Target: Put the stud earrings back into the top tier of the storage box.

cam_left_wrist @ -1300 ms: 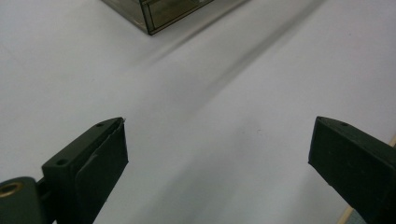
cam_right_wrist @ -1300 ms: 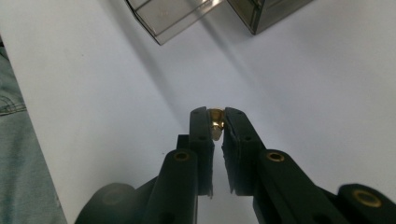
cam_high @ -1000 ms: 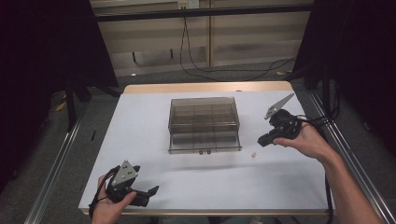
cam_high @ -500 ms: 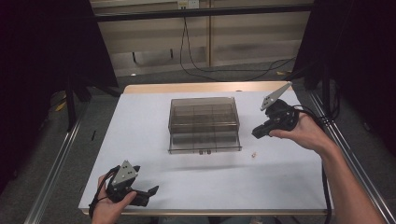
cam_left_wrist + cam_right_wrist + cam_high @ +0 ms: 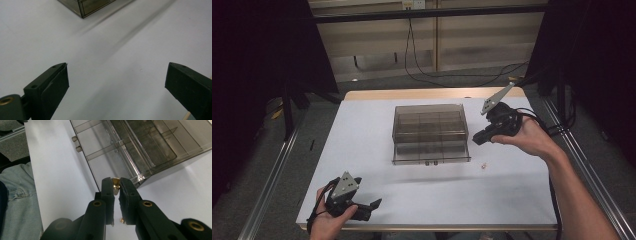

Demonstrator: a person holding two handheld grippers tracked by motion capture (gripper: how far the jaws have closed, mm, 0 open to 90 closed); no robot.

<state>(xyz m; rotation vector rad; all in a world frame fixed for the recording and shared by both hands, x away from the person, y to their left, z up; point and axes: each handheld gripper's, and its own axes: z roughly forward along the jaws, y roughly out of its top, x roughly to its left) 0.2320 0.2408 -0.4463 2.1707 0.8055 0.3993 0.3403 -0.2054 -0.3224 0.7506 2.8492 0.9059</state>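
Nearest the person, the left tongs point(image 5: 371, 205) sit low at the front left edge of the white worktop point(image 5: 362, 135), held in the left hand point(image 5: 329, 220). In the left gripper view the two black jaws stand wide apart with bare worktop between them, released and holding nothing.

Farther in, one small brass piece point(image 5: 484, 165) lies loose on the worktop, just off the front right corner of the box; it is too small to make out.

The right tongs point(image 5: 115, 185) are clenched on a second small brass part point(image 5: 115, 185), its flanged head showing above the pads. The right hand point(image 5: 527, 137) holds them raised beside the right side of the box, forearm coming in from the lower right, jaws pointing toward the box.

Mid-worktop stands one clear smoky plastic compartment box point(image 5: 430, 132), open, with thin dividers inside. Its compartment count is hard to read through the tinted walls, and in the right gripper view its far end is cut off.
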